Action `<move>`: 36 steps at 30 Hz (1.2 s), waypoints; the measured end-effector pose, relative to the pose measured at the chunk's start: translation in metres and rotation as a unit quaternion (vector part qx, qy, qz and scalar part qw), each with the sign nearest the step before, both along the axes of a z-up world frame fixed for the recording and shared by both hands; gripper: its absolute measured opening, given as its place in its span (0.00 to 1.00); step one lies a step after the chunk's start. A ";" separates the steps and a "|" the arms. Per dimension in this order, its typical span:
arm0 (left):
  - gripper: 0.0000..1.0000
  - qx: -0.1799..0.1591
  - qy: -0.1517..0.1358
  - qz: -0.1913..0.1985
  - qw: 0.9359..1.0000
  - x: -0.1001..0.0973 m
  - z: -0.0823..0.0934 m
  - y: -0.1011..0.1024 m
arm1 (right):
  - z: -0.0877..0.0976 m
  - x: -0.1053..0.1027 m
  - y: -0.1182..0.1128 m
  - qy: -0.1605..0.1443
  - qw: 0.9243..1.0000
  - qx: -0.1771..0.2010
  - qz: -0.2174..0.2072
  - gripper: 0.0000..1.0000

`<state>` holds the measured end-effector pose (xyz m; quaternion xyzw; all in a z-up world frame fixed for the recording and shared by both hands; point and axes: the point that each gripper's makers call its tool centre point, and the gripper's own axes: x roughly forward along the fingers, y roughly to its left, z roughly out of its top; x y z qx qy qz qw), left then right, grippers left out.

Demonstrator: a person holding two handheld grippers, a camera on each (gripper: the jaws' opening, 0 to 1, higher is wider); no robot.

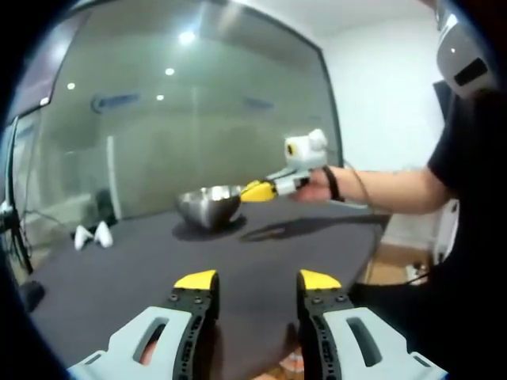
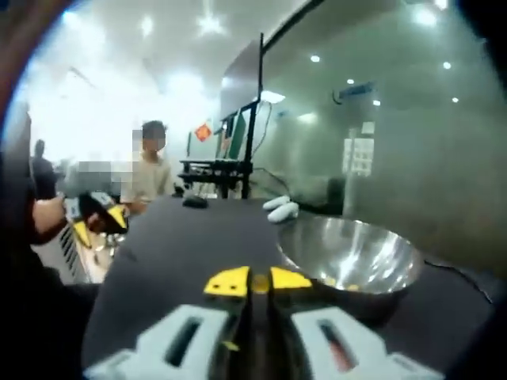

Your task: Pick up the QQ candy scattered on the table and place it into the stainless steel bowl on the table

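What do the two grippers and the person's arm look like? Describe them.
Left gripper: pale grey slotted jaws, black inner faces, yellow tips. Right gripper: the same build. The left gripper view shows a black short sleeve and a dark wristband.

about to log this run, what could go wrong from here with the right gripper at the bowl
The right gripper has its jaws closed near the rim of the stainless steel bowl; whether candy sits between them cannot be told. Released early, a piece might land on the table. A nudge could also shift the bowl.

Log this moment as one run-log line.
right gripper: shut, beside shiny stainless steel bowl | left gripper: open, empty | dark grey table
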<state>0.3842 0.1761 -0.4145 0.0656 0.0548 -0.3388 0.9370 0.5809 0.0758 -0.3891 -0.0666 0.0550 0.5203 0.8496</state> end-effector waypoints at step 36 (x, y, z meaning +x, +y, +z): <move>0.41 0.007 -0.001 0.006 1.000 0.001 0.002 0.005 | 0.010 0.130 -0.050 0.053 0.974 0.024 -0.219 0.28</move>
